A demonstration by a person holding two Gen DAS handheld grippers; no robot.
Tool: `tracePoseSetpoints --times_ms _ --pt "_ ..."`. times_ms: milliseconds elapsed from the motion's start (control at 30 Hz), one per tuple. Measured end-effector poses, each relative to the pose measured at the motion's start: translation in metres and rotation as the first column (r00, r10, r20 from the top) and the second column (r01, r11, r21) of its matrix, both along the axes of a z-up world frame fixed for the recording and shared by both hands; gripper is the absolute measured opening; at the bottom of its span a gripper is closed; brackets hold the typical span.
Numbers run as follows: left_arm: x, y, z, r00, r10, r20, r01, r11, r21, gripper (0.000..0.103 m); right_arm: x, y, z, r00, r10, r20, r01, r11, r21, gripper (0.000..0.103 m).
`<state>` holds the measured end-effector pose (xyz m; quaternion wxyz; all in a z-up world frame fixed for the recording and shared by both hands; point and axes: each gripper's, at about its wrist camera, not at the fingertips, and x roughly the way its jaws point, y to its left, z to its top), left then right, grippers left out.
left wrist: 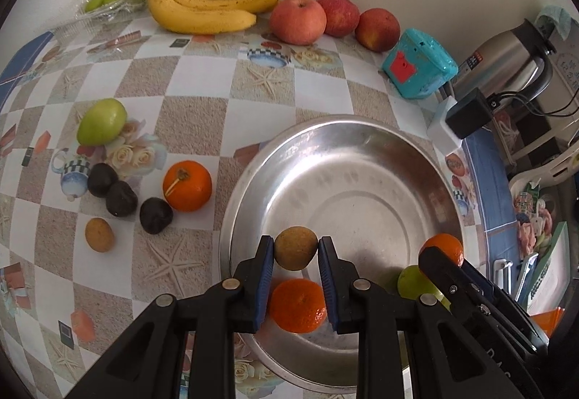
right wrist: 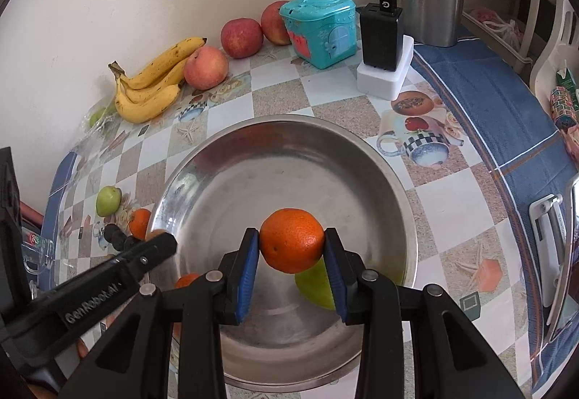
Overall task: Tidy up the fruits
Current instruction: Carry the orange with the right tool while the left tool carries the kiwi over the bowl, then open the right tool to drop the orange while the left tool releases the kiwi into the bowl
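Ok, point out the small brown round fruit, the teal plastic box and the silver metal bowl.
small brown round fruit (left wrist: 296,247), left wrist view, its front face
teal plastic box (right wrist: 318,32), right wrist view, its side
silver metal bowl (left wrist: 362,131), left wrist view, far rim

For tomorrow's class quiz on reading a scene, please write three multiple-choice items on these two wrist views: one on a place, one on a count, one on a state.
1. Where does the bunch of bananas lie?
A. in the metal bowl
B. on the table by the wall
C. on the blue box

2. How many red apples stand beside the bananas?
A. one
B. three
C. five

3. What is the state of the right gripper?
A. open and empty
B. shut on a green fruit
C. shut on an orange

Key:
1 B: the bunch rests on the tablecloth against the wall, clear of the metal bowl.
2 B: three apples sit in a row.
3 C: both pads press the orange above the bowl.
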<state>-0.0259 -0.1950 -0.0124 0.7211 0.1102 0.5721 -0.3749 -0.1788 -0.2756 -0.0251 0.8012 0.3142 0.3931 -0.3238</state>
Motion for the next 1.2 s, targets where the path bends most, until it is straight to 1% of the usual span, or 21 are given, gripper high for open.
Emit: tracePoseSetpoints --times_ms 200,433,567,667,767,1033,1200 --pt "-0.002 -0.002 -0.006 1.000 -0.013 -0.014 0.013 1.000 0.014 0.027 0.005 0.003 -0.005 1.000 0.016 -0.017 -0.016 1.000 0.007 0.038" --pt "-0.002 -0.001 -0.006 1.000 -0.013 -0.017 0.013 1.000 0.027 0.029 0.010 0.005 -0.005 0.999 0.035 -0.026 -0.034 0.999 0.013 0.038" --pt "0.000 0.000 -0.005 1.000 -0.015 -0.019 0.015 1.000 0.022 0.036 0.011 0.008 0.000 0.999 0.038 -0.014 -0.038 0.999 0.004 0.040" --pt "0.001 0.002 -0.003 1.000 -0.013 -0.020 0.013 1.000 0.022 0.037 0.010 0.009 0.004 0.999 0.033 -0.015 -0.033 0.999 -0.009 0.043" --pt "0.002 0.003 0.000 1.000 -0.011 -0.011 0.011 1.000 0.023 0.037 0.011 0.010 0.006 0.999 0.037 -0.010 -0.037 0.999 -0.008 0.043" --pt "0.013 0.011 0.004 1.000 0.023 -0.006 -0.023 0.999 0.025 0.039 0.015 0.012 0.005 0.999 0.046 -0.018 -0.046 0.999 -0.001 0.043" --pt "0.027 0.020 0.010 0.998 0.067 0.005 -0.067 0.998 0.022 0.038 0.017 0.014 0.006 0.999 0.049 -0.014 -0.049 0.999 0.001 0.043"
